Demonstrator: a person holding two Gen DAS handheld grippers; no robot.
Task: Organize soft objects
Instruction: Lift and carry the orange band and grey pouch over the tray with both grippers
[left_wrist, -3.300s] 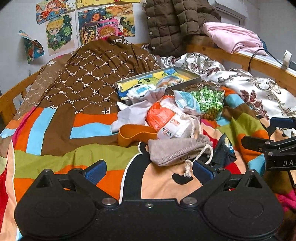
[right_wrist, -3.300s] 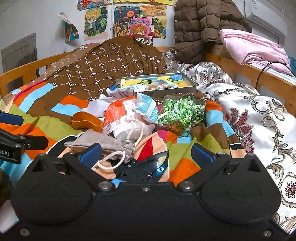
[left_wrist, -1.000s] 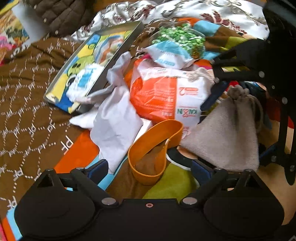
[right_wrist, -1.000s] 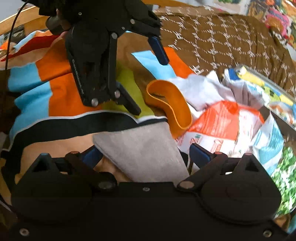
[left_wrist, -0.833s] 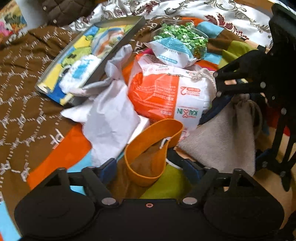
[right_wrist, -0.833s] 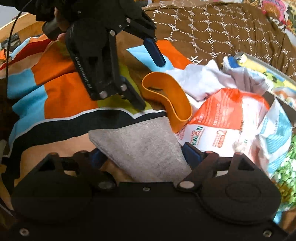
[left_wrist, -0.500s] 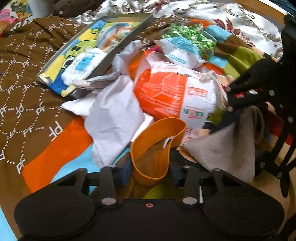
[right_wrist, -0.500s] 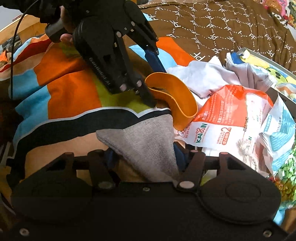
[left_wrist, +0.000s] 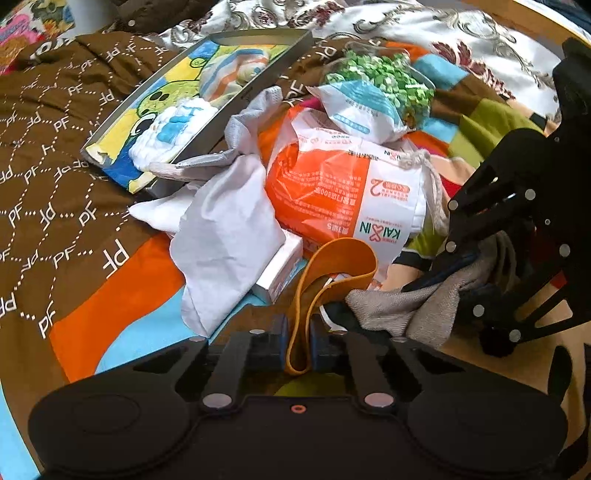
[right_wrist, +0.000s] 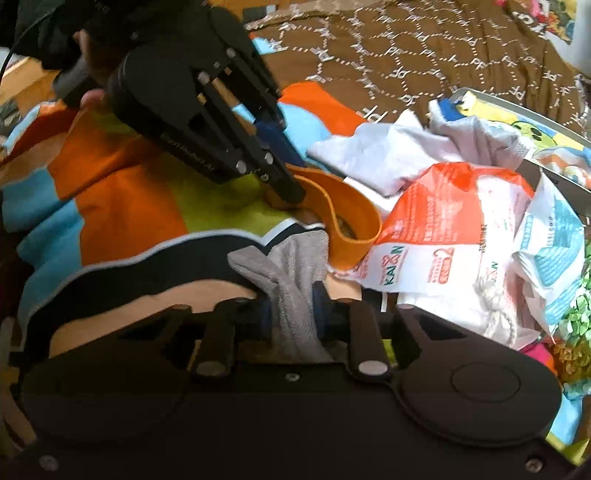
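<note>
I am looking down on the bed, where a striped blanket is filling the lower left of the left wrist view and a brown patterned quilt is running off the upper left edge. A shallow tray is lying at the upper centre, its far end cut off in the right wrist view. Below it an orange-and-white plastic pack is sitting mid-frame with a white cloth bag just beside it on the left; a bag of green pieces is partly hidden behind a smaller blue-and-white packet.

My left claw is pinching the near end of the orange band at bottom centre, pads nearly together with only the flattened band between them. My right claw is clamping the grey pouch at the centre of its own view, the pouch bunching up between the pads; its lower part is hidden behind the claw body. In the right wrist view motion blur is softening everything, so the print on the packets is hard to read.
</note>
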